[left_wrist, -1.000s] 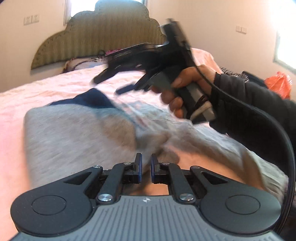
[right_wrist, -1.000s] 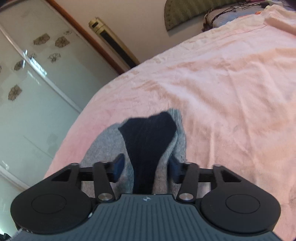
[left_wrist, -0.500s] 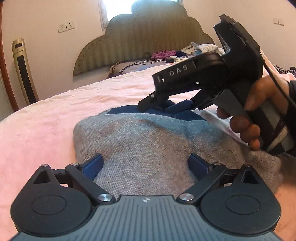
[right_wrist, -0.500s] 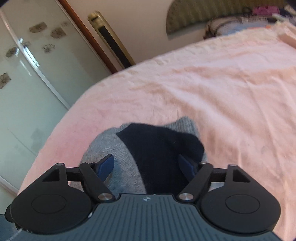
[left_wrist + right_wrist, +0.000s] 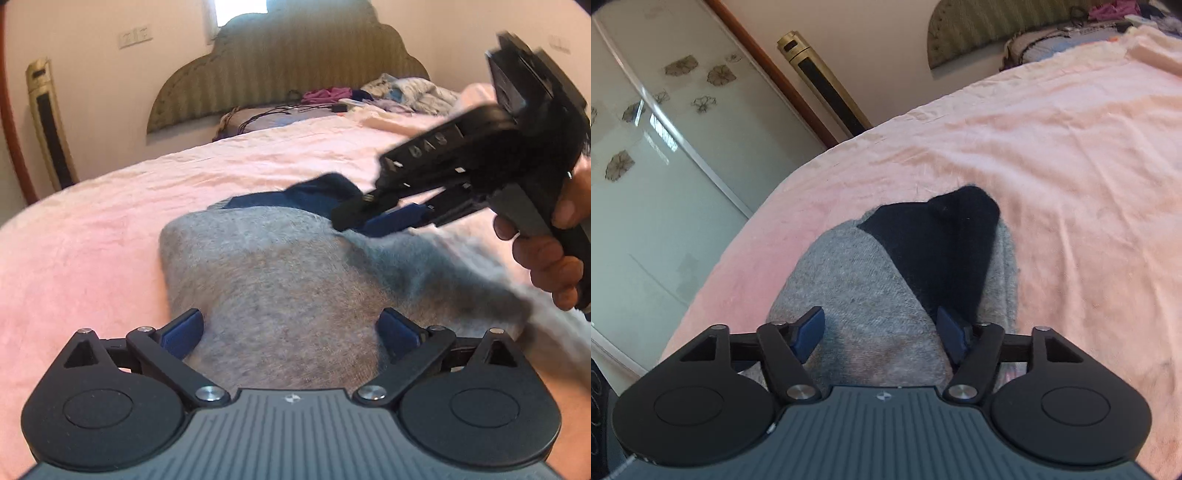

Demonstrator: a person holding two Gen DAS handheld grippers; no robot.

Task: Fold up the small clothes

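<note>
- Grey knit with a navy patch: the small garment (image 5: 295, 280) lies flat on the pink bed cover (image 5: 92, 229), near the cover's edge on the wardrobe side.
- The navy patch (image 5: 942, 240) sits at the far end of the garment, its tip peaked up off the cover.
- The left gripper (image 5: 291, 328) hovers low over the near grey part, jaws spread about as wide as they go and opening; grey cloth shows between the blue pads (image 5: 184, 332), but they do not press on it.
- The right gripper (image 5: 882, 332) comes in from the right in the left wrist view, held in a hand (image 5: 550, 266), fingers down at the seam where grey meets navy.
- Its jaws are closing, part-way in, with a bunch of grey and navy cloth between them; its right pad (image 5: 953, 336) lies against the navy fold, the left pad stands clear of the cloth.
- Beyond, a padded headboard (image 5: 295, 70) with loose clothes (image 5: 388, 92) piled at the head of the bed.
- A tall gold-coloured unit (image 5: 823, 81) stands by the wall beside frosted wardrobe doors (image 5: 646, 166).
</note>
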